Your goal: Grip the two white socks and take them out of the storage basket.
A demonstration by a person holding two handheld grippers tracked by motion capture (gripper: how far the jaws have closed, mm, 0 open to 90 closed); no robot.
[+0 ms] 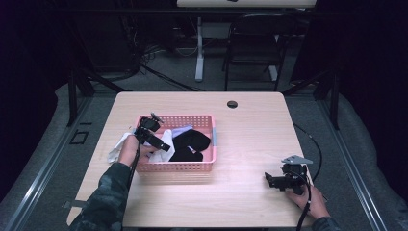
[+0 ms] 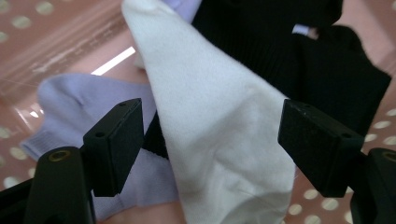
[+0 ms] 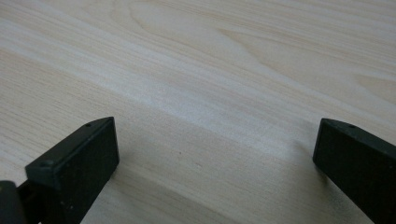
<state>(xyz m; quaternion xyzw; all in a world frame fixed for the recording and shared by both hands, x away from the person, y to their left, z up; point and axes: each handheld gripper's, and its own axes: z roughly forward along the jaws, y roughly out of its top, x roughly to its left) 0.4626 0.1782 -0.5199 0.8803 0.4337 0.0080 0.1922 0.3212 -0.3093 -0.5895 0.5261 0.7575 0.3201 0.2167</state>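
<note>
A pink mesh basket (image 1: 175, 166) stands left of centre on the wooden table (image 1: 250, 130). In it lie a white sock (image 1: 166, 138), a lavender sock (image 1: 182, 130) and black socks (image 1: 193, 144). My left gripper (image 1: 163, 146) reaches down into the basket's left side. In the left gripper view its jaws (image 2: 210, 126) stand open on either side of the white sock (image 2: 215, 121), pads not pressing it. The lavender sock (image 2: 79, 98) and black socks (image 2: 299, 60) lie under it. My right gripper (image 1: 267, 179) rests low at the table's front right, open (image 3: 215, 140) over bare wood.
A white piece of cloth (image 1: 115, 151) hangs outside the basket's left end by my left hand. A round cable hole (image 1: 232, 104) sits near the table's far edge. A dark chair (image 1: 252, 43) and a desk leg stand beyond the table.
</note>
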